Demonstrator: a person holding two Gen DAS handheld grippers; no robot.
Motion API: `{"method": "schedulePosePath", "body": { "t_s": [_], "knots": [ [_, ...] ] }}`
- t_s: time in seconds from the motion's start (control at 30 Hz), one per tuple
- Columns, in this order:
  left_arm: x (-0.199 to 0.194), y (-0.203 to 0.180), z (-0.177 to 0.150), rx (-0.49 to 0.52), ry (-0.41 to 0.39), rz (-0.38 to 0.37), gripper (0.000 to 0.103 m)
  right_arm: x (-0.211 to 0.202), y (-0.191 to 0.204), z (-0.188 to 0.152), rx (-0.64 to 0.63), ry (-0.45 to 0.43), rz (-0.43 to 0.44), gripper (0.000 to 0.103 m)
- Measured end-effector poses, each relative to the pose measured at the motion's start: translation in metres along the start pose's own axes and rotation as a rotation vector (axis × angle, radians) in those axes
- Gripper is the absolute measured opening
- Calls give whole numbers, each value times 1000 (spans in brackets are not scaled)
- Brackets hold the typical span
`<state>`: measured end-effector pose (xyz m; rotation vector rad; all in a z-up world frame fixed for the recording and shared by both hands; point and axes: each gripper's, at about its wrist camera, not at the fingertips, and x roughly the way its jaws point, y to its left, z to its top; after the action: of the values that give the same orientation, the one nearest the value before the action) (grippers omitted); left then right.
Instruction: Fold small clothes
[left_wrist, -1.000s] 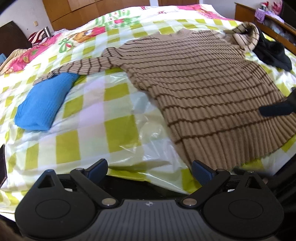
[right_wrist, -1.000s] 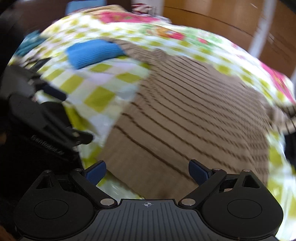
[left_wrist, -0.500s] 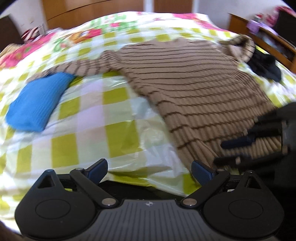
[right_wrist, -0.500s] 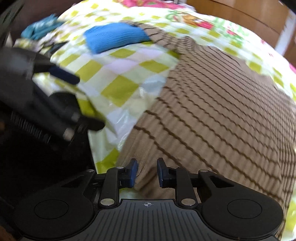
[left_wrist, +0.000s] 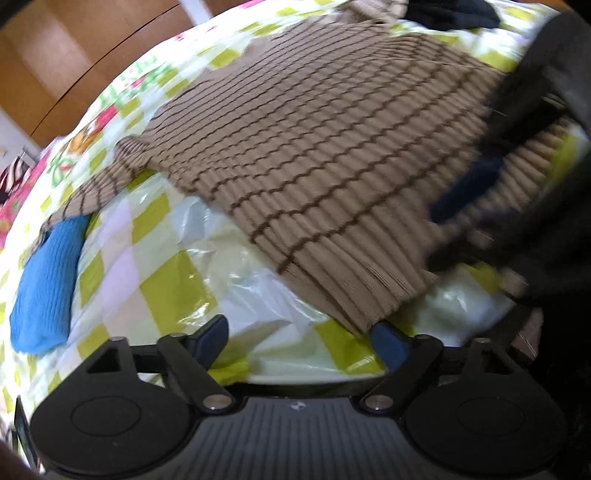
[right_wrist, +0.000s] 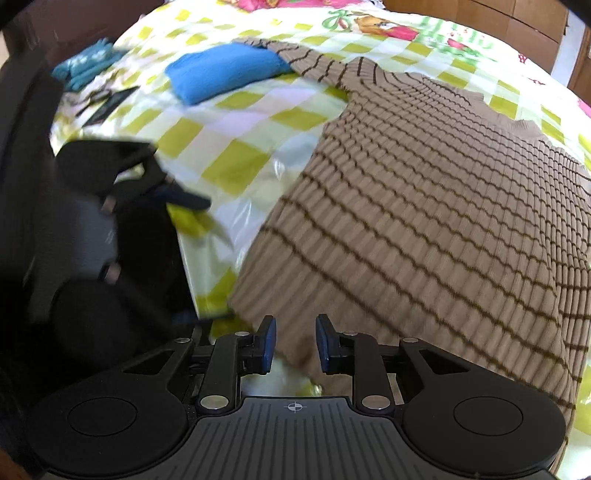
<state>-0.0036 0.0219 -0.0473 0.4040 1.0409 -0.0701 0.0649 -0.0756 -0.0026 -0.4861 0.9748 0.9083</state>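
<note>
Right wrist view shows the right gripper (right_wrist: 293, 345) pinching the soft, floppy ribbed sweater's (right_wrist: 424, 221) near hem while the left gripper (left_wrist: 299, 338), jaws closing, straddles that hem's left corner, the sensible hold.

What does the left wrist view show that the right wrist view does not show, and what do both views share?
Only the left wrist view shows a dark garment beyond the sweater's far end, and the left gripper with its jaws wide and closing, one at the sweater's hem corner.

Only the right wrist view shows a pale teal cloth, a flat dark object at the bed's edge, and the right gripper, jaws narrow and opening slightly around the hem.

Both show the tan ribbed sweater with brown stripes, the folded blue knitted cloth and the green-checked bedsheet.
</note>
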Motion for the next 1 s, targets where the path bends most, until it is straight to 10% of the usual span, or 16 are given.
{"method": "schedulePosePath", "body": {
  "t_s": [0.2, 0.47, 0.53, 0.77, 1.0],
  "knots": [
    [-1, 36, -2, -241, -3, 7, 92, 4, 8, -4, -42, -44, 10, 51],
    [-20, 42, -11, -323, -48, -78, 90, 31, 38, 5, -215, -113, -125, 38],
    [-28, 40, -16, -297, -57, -69, 90, 28, 28, 8, -142, -104, -85, 18],
    [-33, 12, -9, -129, -101, -74, 91, -1, -16, 15, 156, -132, 45, 8],
    [-10, -31, -7, 125, -45, 39, 91, -7, -24, 11, 162, -127, 73, 10]
  ]
}}
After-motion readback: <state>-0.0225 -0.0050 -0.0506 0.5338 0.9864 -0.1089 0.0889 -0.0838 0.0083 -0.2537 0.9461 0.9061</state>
